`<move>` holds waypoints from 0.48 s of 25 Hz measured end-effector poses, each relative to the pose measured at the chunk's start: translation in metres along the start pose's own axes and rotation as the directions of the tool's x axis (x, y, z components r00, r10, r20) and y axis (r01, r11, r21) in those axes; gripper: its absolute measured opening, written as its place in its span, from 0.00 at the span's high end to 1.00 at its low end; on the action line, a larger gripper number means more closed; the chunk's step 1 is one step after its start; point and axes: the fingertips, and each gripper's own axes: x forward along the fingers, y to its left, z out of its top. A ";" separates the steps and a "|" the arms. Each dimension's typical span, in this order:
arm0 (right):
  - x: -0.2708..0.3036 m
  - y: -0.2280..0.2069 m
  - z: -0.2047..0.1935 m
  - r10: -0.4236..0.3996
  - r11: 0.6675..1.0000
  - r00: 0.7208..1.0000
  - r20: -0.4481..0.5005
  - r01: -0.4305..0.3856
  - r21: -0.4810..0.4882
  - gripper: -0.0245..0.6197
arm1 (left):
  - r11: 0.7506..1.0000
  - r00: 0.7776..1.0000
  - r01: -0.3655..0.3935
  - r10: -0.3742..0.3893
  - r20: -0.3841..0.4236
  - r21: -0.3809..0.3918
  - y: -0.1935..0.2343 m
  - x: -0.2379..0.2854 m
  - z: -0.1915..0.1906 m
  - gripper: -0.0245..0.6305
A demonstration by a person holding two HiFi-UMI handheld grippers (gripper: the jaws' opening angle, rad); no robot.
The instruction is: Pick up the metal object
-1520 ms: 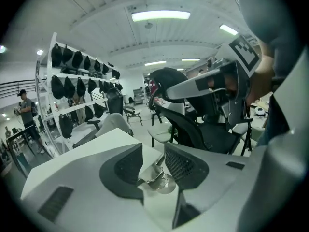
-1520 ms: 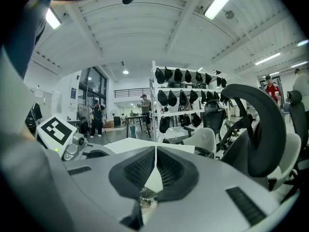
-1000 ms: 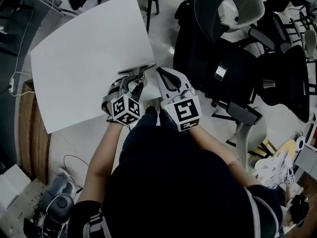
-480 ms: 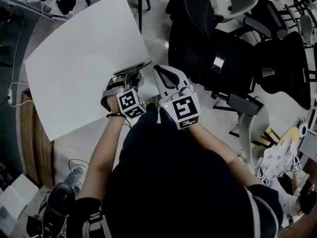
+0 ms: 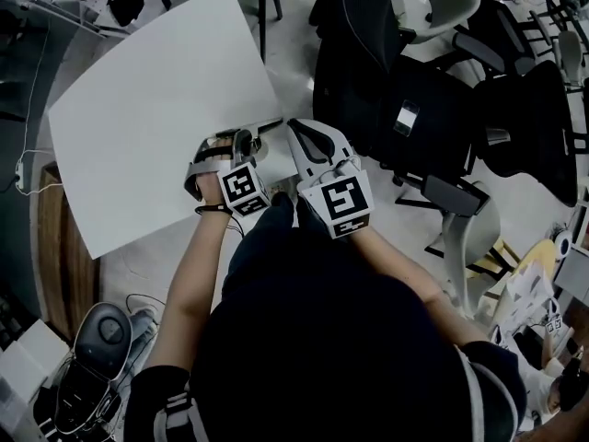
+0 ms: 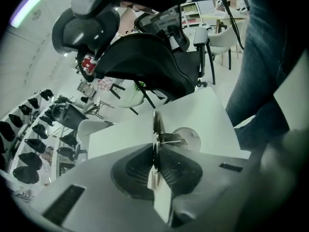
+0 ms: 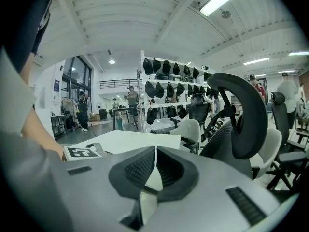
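Office or showroom floor, pale. Dark mesh office chairs (image 5: 414, 109) crowd the right side, and racks of chair parts stand behind in the right gripper view. The white worktop (image 5: 147, 118) fills the upper left of the head view and is bare apart from its near right corner. You stand at that corner, dark sleeves, both arms forward.

Left claw (image 5: 247, 141) is over the corner edge with its marker cube toward you. Right claw (image 5: 299, 134) is just beside it on the right, off the worktop edge and pointing out at the chairs.

The metal object (image 5: 267, 125) is a thin flat plate at the worktop's corner. In the head view its long axis runs along that edge, left-low to right-high. In the left gripper view the metal object (image 6: 156, 127) shows edge-on, upright, in line with the gap of the left claw (image 6: 154, 151). A short stem and a round part stick out to its right; I can't tell what they are.

Left claw is closing with the plate between its pads, and both pads look pressed on its faces, so it's grasping it. Right claw (image 7: 155, 153) is clenched with nothing in it.

The key relation: the plate sits straight ahead in your left claw, edge lined up with the gap, and the left hand is the nearer one. My read is that the lift should go straight up off the edge.
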 end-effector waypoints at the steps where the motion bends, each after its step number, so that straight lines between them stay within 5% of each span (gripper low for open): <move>1: 0.001 0.000 0.001 0.003 1.000 1.000 0.003 -0.003 -0.003 0.92 | 1.000 1.000 -0.006 0.006 0.007 -0.006 0.003 -0.002 0.001 0.91; 7: 0.002 0.001 0.010 0.021 0.999 1.000 0.023 -0.020 -0.028 0.92 | 0.993 0.993 -0.106 0.108 0.044 -0.056 0.025 -0.024 0.001 0.93; 12: 0.005 0.002 0.024 0.041 0.998 0.998 0.045 -0.038 -0.058 0.92 | 0.944 0.960 -0.230 0.260 0.102 -0.235 0.060 -0.069 0.008 0.93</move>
